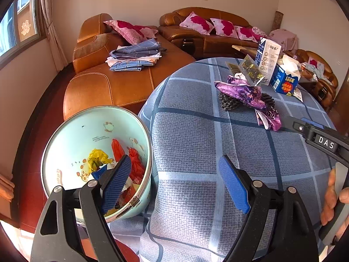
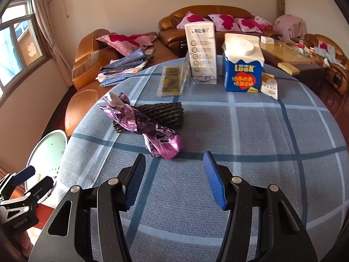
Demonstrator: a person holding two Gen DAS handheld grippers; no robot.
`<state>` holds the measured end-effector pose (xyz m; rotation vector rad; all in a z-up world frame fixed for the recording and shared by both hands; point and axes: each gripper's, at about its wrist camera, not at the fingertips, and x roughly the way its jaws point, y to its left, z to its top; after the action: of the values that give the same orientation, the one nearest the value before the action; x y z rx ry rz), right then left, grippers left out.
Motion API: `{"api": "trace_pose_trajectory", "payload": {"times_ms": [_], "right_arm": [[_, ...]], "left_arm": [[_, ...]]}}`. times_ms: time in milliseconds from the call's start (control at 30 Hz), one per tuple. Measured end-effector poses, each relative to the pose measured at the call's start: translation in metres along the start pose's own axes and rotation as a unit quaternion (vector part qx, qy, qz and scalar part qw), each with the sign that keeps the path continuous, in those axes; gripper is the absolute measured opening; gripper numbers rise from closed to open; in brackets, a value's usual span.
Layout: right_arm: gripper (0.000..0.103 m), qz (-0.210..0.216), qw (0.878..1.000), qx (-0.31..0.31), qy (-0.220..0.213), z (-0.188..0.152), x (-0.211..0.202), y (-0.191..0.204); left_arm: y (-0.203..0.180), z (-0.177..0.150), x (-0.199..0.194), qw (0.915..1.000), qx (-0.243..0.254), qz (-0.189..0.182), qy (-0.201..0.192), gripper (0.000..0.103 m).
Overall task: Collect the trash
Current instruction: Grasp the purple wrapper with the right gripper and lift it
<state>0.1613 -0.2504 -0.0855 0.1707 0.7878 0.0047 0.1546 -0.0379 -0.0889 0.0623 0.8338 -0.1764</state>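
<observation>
A crumpled purple wrapper (image 2: 150,128) lies on the round table's blue checked cloth (image 2: 250,135), partly over a dark woven pad (image 2: 165,113); both also show in the left wrist view, wrapper (image 1: 246,93). My right gripper (image 2: 174,181) is open and empty, just short of the wrapper. My left gripper (image 1: 176,183) is open and empty at the table's left edge, its left finger over a pale green bin (image 1: 74,144) holding red and yellow trash (image 1: 122,159). The bin also shows in the right wrist view (image 2: 48,150).
A blue Look carton (image 2: 243,69), a white leaflet stand (image 2: 201,54), gold sachets (image 2: 171,80) and a receipt (image 2: 270,86) sit at the table's far side. Brown leather sofas (image 1: 122,83) with pillows and folded cloth stand behind. A coffee table (image 2: 290,56) is at right.
</observation>
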Motion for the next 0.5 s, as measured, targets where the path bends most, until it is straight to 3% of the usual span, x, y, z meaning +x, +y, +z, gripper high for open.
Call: {"api": "trace_pose_trajectory", "payload": {"times_ms": [133, 333, 367, 500], "right_arm": [[0.056, -0.016, 0.998, -0.056, -0.004, 0.017, 0.022, 0.023], [0.054, -0.033, 0.994, -0.103, 0.028, 0.019, 0.062, 0.035], [0.042, -0.036, 0.993, -0.104, 0.033, 0.019, 0.066, 0.034], [0.027, -0.022, 0.996, -0.081, 0.025, 0.020, 0.058, 0.024]], "left_arm": [[0.003, 0.001, 0.006, 1.0000, -0.002, 0.001, 0.005, 0.081], [0.014, 0.001, 0.012, 0.9998, -0.011, 0.006, 0.013, 0.081], [0.015, 0.001, 0.013, 0.9998, -0.012, 0.006, 0.013, 0.081], [0.016, 0.003, 0.015, 0.9998, -0.013, 0.006, 0.013, 0.081]]}}
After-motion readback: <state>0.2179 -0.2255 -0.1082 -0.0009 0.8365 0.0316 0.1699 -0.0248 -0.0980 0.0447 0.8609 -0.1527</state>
